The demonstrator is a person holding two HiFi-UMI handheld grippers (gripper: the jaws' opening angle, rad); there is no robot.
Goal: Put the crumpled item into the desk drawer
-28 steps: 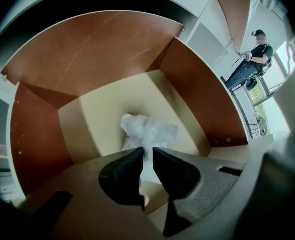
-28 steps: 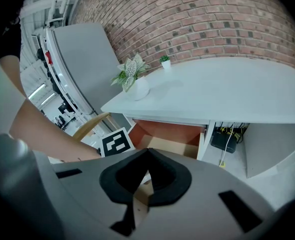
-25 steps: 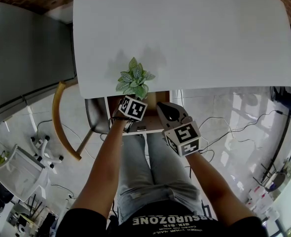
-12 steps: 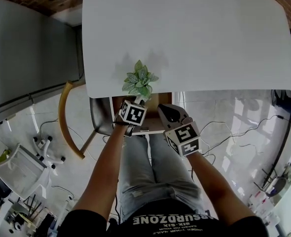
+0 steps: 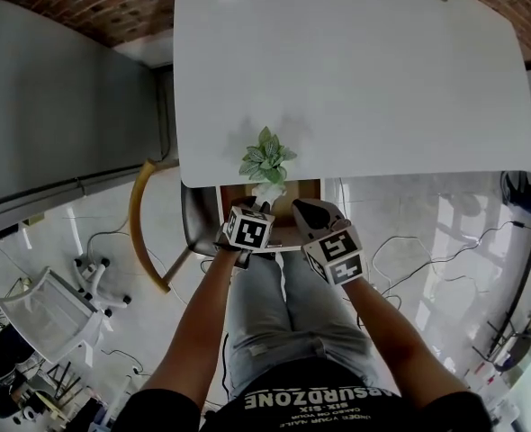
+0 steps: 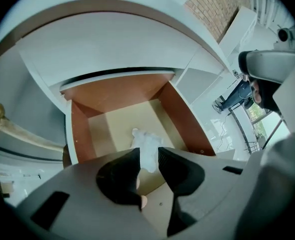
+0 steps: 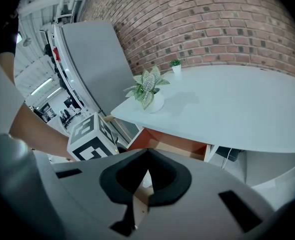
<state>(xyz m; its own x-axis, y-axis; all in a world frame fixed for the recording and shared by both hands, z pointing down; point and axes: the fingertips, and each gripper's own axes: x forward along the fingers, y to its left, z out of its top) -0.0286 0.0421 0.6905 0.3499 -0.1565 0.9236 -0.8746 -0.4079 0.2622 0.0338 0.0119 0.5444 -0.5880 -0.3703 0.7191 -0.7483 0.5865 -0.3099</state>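
Under the front edge of a white counter (image 5: 355, 79), a desk drawer (image 6: 120, 91) stands pulled out, with reddish-brown walls and a pale tan floor. On that floor, about midway across and nearer the drawer's front than its back wall, lies the crumpled item (image 6: 145, 141), a small white wad that looks like paper or tissue, though the view is too soft to be sure. The left gripper (image 6: 148, 152) hangs above the drawer, pointing steeply down; its dark fingers (image 6: 118, 176) have just been opening and stand apart with nothing held between them, the wad showing through the gap well below. The right gripper (image 7: 147, 153) is held beside it, to the right and over the person's lap, and its fingers are closed tip to tip on nothing. A small potted plant (image 5: 267, 158) with green-and-white leaves sits on the counter near its front edge, just above the drawer. A brick wall (image 7: 212, 19) rises behind the counter.
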